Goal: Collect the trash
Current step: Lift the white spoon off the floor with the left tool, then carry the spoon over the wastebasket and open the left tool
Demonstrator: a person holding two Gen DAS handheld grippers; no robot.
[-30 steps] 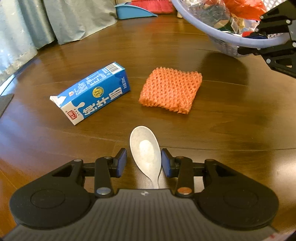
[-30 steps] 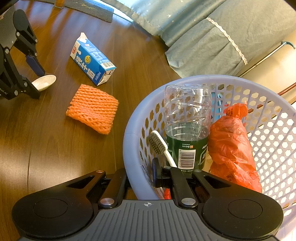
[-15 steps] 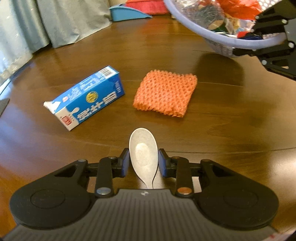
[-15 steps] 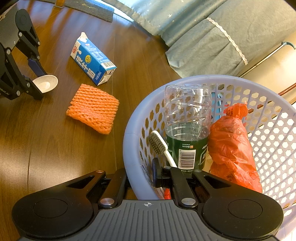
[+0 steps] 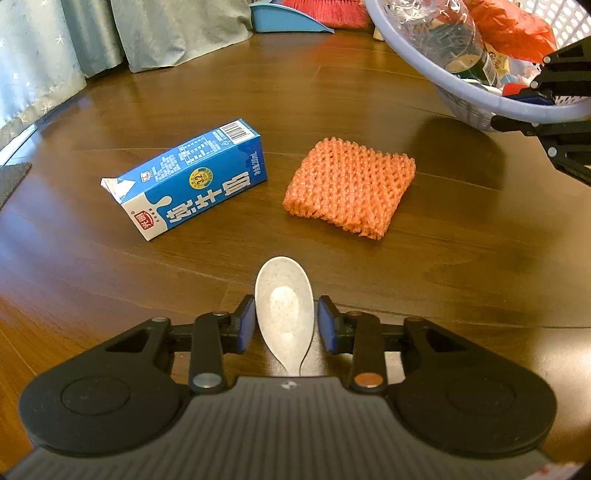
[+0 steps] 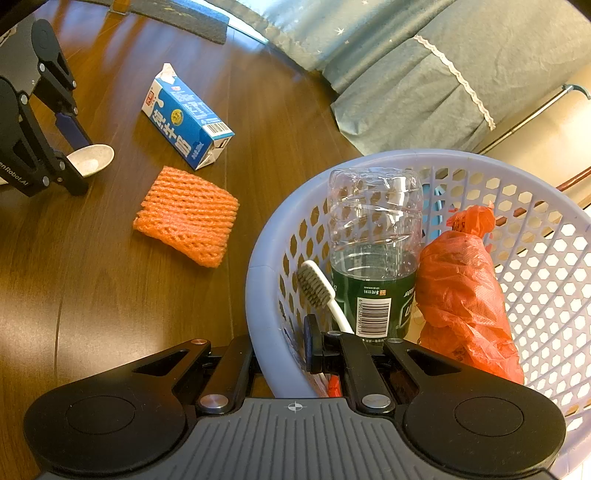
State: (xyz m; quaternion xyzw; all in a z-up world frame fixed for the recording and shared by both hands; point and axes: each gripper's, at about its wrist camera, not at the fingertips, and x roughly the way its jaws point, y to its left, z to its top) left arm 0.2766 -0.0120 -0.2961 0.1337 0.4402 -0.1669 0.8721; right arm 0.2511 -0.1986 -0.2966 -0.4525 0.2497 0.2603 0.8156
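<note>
The pale spoon (image 5: 283,310) sits between the 2 blue pads of the left gripper (image 5: 286,323), bowl forward, its handle running back out of sight under the gripper body. The pads flank the bowl very closely, but whether they actually press on it I cannot tell; whether the spoon is lifted off the wooden table (image 5: 461,266) is also hard to judge.

Just ahead of it the table is bare, then come the blue milk carton (image 5: 188,181), lying on its side with its torn spout to the left, and beside it the orange foam net (image 5: 349,192), lying flat. The 2 are apart, with a clear strip of wood between them.

Further right, the lavender basket (image 6: 258,288) is clamped at its rim by the right gripper (image 6: 280,350), 1 finger inside the wall and 1 outside. Inside stand a clear plastic bottle (image 6: 375,236), a toothbrush (image 6: 316,286) leaning on the wall, and a crumpled orange bag (image 6: 461,291). The basket's far right side is cut off by the picture edge.

Grey-green curtains (image 5: 177,29) close off the table's far side.
</note>
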